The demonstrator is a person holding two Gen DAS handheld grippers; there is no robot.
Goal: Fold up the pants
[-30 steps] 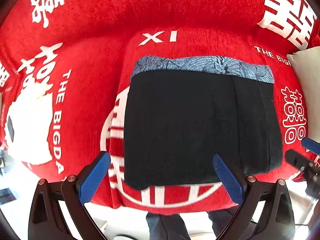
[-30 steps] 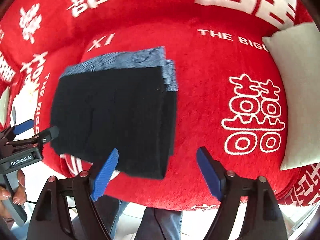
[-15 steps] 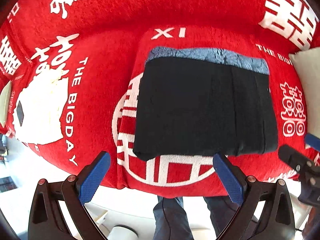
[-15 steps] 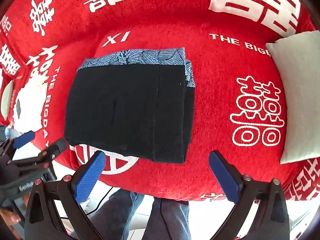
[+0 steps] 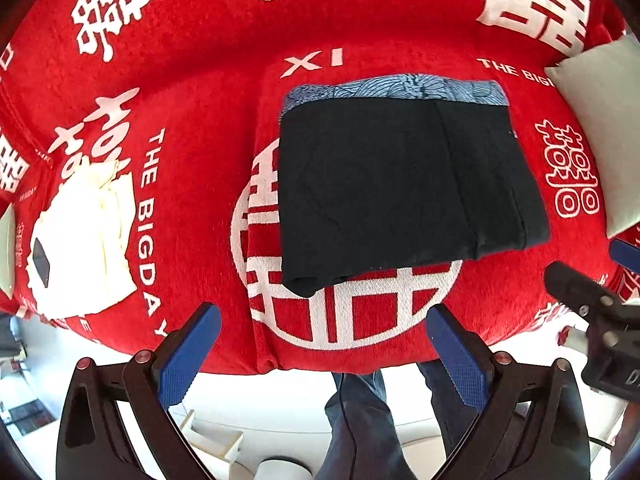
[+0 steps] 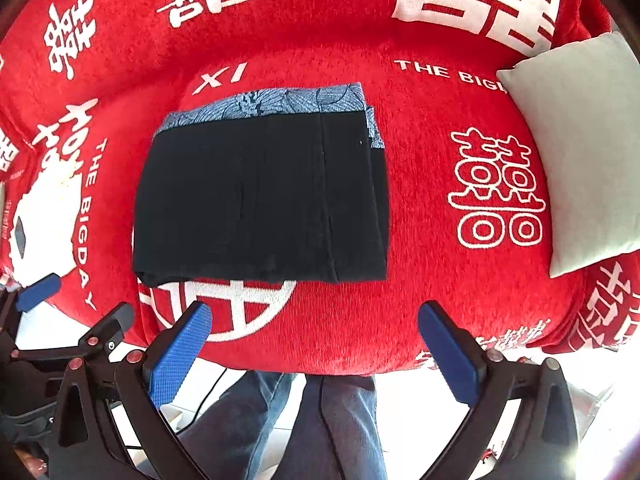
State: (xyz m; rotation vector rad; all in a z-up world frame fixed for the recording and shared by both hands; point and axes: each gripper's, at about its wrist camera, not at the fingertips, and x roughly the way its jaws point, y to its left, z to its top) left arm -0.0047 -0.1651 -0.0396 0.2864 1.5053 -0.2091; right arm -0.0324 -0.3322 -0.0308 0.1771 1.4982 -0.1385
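Two grippers: both up off the cloth, pointing down, nothing held.
L gripper (image 5: 324, 354): jaws wide apart, blue pads empty; near edge of sofa and floor show between them. No contact w/ pants.
R gripper (image 6: 314, 352): jaws wide apart after opening the last bit; nothing between them, pads clear of pants. Its black frame also shows at right edge of left view.
Pants (image 5: 404, 188): black, folded into a compact rectangle w/ several layers stacked, lying flat on red cover. Blue patterned waistband strip (image 6: 276, 104) runs along far edge, peeking out from under the black layers. Fold lines run near-to-far across the top layer; right side looks thicker, w/ layer edges stepped. Near-left corner a bit rumpled.
Pants position: mid-seat, over the big white circle print, below the "XI" lettering; well apart from both pillows.
Cover (image 6: 420, 288): red plush w/ white characters and "THE BIGDAY" text, draped over a sofa; front edge curves down toward floor.
Grey pillow (image 6: 580, 148): right of pants, on the cover, tilted against the back; not touching pants.
Cream cloth (image 5: 84, 240): crumpled pale item at left w/ a small dark patch on it; well apart from pants.
Person: legs in blue jeans (image 6: 320, 428) stand at the sofa front, seen between R jaws.
Floor: pale, bright; detail washed out.
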